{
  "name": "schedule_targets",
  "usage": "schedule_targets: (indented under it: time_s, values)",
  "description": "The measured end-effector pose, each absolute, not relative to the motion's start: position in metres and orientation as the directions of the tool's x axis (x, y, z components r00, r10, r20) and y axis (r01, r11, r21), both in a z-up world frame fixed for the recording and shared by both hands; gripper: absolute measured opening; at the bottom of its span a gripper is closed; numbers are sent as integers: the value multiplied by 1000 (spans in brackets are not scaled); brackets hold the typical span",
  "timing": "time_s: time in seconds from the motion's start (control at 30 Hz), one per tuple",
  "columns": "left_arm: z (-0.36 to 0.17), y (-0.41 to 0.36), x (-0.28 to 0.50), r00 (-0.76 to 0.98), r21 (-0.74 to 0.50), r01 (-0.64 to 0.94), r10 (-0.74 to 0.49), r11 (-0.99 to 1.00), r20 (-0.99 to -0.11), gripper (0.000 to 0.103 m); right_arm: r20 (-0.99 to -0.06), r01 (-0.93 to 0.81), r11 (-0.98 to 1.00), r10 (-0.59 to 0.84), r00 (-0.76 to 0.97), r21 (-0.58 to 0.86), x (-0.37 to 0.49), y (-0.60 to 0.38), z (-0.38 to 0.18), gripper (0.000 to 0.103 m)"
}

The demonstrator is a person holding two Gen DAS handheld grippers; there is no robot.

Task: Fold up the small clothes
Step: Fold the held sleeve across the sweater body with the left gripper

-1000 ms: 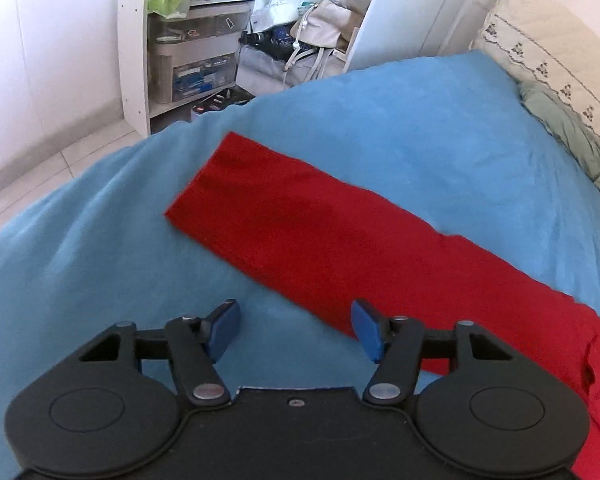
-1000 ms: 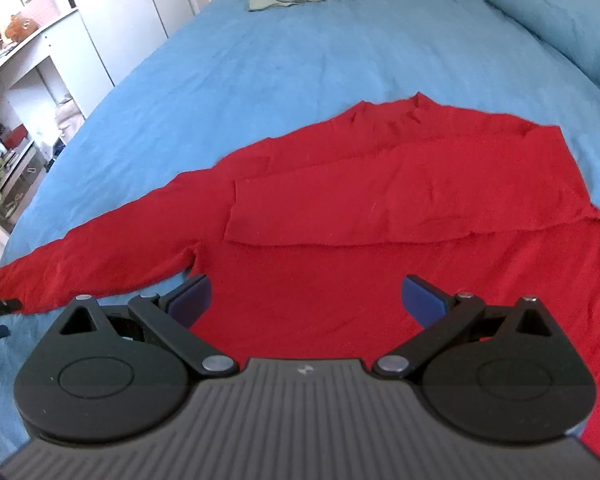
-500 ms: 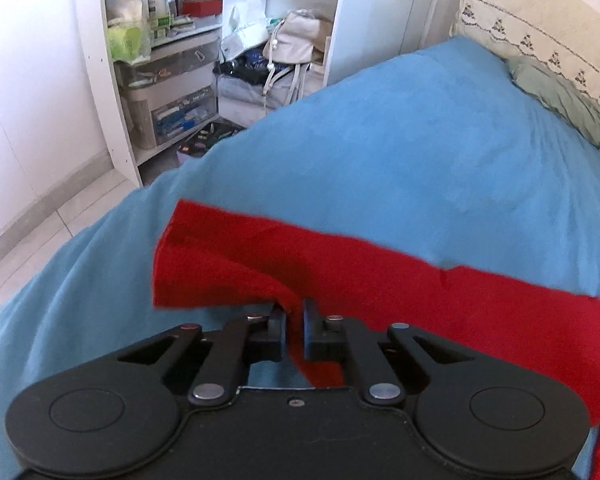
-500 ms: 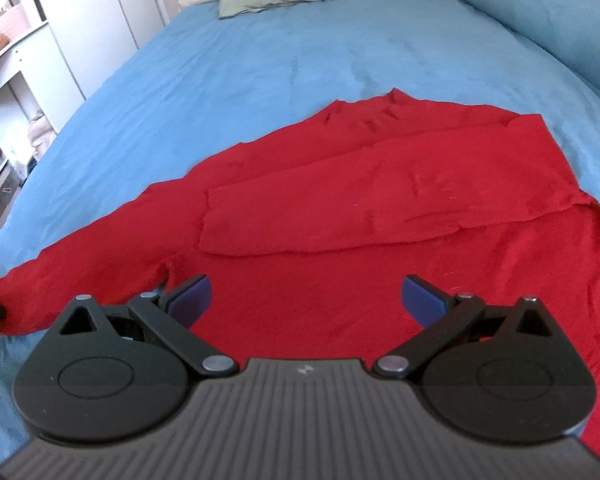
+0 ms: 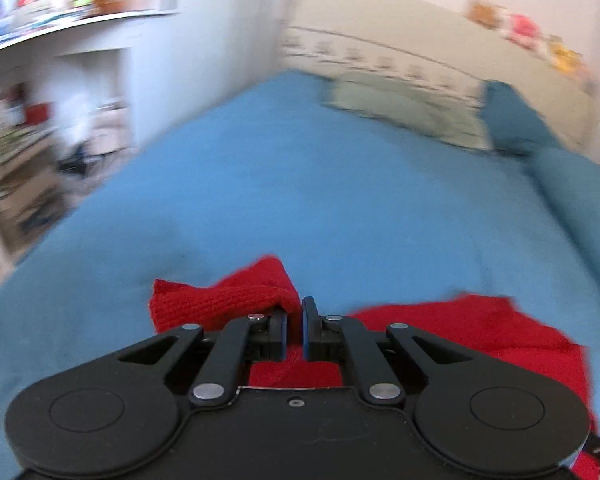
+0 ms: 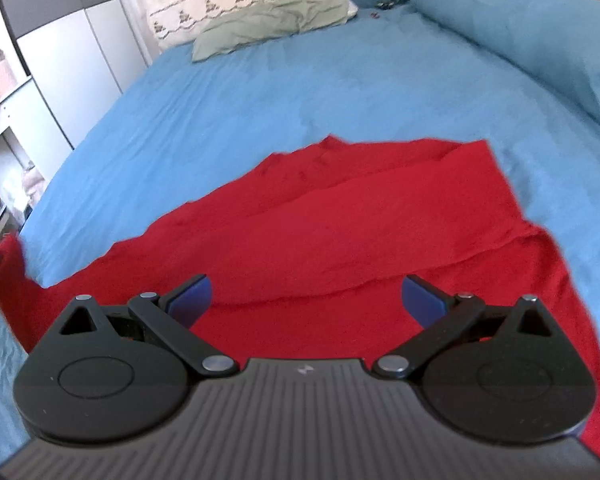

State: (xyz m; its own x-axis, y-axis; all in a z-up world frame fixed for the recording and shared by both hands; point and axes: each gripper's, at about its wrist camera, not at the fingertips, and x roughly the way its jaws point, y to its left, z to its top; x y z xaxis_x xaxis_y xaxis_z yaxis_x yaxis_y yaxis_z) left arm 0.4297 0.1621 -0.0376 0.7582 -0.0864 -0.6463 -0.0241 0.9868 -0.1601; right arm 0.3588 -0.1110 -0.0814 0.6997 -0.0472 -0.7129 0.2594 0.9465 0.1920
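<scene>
Bedding in blue covers the bed [image 6: 300,92], filling most of both frames, with a green pillow [image 6: 268,24] at upper centre. Across the lower middle of the right view spreads the red sweater [image 6: 340,232], one sleeve folded over its body. My left claw [image 5: 294,330] is clenched on the sweater's cuff [image 5: 228,300], bunched at lower centre. My right claw [image 6: 306,300] hangs released above the sweater.

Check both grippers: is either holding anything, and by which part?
The left gripper is shut on the red sweater's sleeve end. The right gripper is open, holding nothing.
</scene>
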Motion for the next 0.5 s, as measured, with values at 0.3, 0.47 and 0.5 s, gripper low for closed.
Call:
schedule_targets:
  time_s: [0.3,0.47,0.5]
  values:
    - [-67,-14,434,718,-178,174,-249,969,-650,6,-682,275,942,-73,728,193,347,-205,-70,103]
    - [-111,-69,442,670,-148,191,-239,970,-703,6,-684,293,935,-82,725,199,342,-256,-80,103]
    - [-119,-78,442,658,-138,191,-232,972,-716,6,-686,295,934,-81,723,201,341,-265,-83,103]
